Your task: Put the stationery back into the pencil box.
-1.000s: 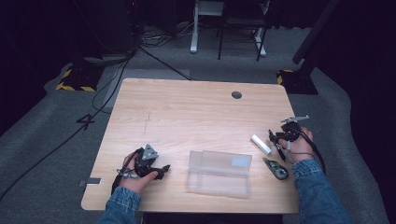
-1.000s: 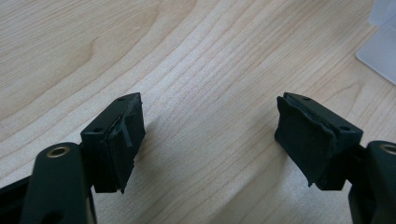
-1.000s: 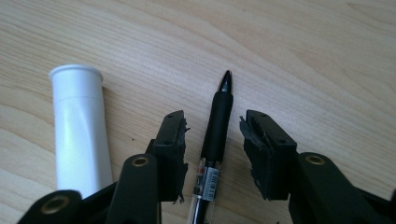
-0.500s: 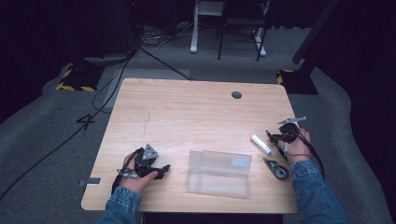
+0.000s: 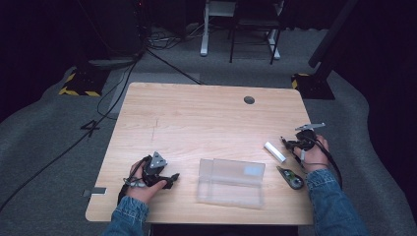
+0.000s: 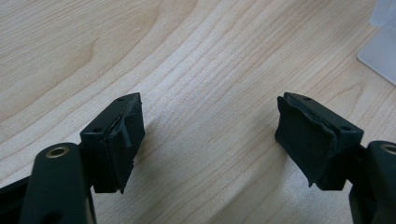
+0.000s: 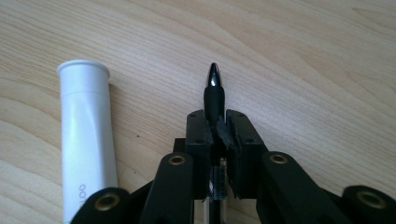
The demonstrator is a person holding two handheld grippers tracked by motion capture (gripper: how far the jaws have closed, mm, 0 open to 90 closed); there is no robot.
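My right gripper [image 7: 216,126] is shut on a black pen [image 7: 214,91] whose silver tip pokes out ahead of the jaws, just above the table. A white tube [image 7: 88,128] lies to its left on the wood. In the high view the right gripper [image 5: 290,143] sits at the table's right side beside the white tube [image 5: 275,152]. My left gripper [image 5: 169,178] rests near the front left; in the left gripper view the left gripper [image 6: 210,140] stands open over bare wood. A clear plastic case [image 5: 230,182] lies between the hands.
A small dark oblong object [image 5: 290,178] lies by the right wrist near the front edge. The wooden table [image 5: 196,123] has a round cable hole [image 5: 249,100] at the back right. Cables and chair legs stand on the floor beyond.
The right hand has shifted slightly toward the front and left, carrying the pen. The left hand has stayed in place.
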